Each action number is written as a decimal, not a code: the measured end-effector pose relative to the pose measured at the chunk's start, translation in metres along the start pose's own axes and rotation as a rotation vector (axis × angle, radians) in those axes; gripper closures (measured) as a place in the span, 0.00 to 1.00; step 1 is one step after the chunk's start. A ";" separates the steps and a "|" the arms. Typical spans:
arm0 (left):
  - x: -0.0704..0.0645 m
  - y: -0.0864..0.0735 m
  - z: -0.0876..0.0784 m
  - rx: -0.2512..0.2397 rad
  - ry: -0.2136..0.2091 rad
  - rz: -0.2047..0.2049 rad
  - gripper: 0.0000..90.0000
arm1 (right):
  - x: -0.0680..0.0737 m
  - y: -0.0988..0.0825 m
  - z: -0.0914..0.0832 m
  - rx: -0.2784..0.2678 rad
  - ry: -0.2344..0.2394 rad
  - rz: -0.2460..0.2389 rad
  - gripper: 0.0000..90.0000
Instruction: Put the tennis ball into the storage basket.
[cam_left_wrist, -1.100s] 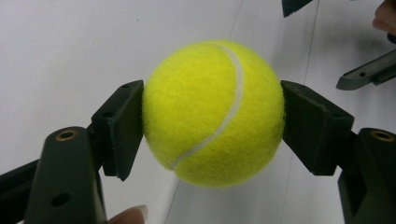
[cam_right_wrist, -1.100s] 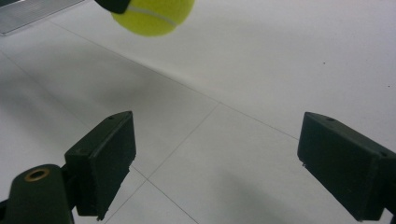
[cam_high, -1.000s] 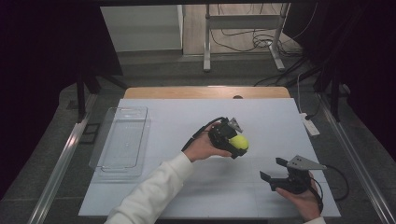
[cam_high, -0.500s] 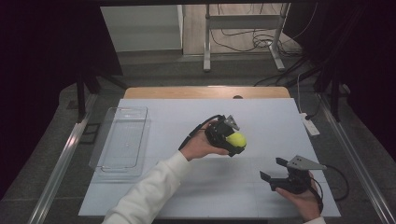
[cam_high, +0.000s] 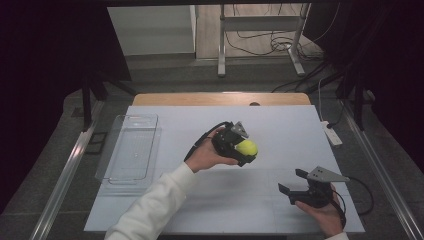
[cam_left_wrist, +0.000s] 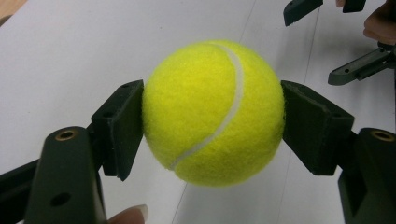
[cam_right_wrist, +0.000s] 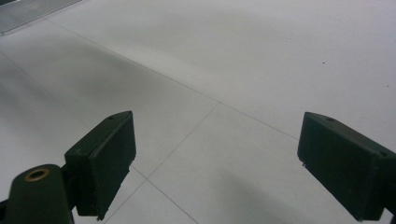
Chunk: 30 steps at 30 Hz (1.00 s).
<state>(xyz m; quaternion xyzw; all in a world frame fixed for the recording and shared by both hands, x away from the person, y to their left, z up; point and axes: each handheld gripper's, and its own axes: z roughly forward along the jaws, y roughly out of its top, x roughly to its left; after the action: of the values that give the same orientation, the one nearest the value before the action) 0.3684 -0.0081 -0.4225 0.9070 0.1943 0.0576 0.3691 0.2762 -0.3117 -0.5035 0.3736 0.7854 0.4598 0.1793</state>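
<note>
yellow tennis ball (cam_left_wrist: 214, 112) is clamped in my left fingers (cam_left_wrist: 119, 126) off the tabletop (cam_high: 280, 125); right gripper (cam_high: 292, 184) gapes empty; placing into clear tray (cam_high: 131, 147) remains, i judge.

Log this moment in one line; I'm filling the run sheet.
left gripper: shut on ball | right gripper: open, idle | tray: empty

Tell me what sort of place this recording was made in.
Probably a lab or test room set up for recording. A white table stands between dark curtains, cables trail over the floor behind it, and the person's hands hold a left gripper and a right gripper.
</note>
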 end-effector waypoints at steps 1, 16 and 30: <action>0.000 -0.002 -0.002 -0.005 0.003 -0.003 0.30 | 0.000 0.000 0.000 0.000 0.000 0.001 0.13; -0.002 -0.008 -0.011 -0.029 0.016 -0.003 0.30 | 0.000 0.000 0.000 0.004 -0.004 -0.003 0.13; -0.001 -0.017 -0.022 -0.055 0.041 -0.024 0.30 | 0.000 0.000 0.000 0.000 -0.003 -0.001 0.13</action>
<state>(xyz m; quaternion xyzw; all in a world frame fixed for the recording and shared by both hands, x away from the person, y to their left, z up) 0.3563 0.0168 -0.4187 0.8927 0.2109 0.0772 0.3907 0.2764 -0.3114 -0.5031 0.3741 0.7853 0.4590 0.1808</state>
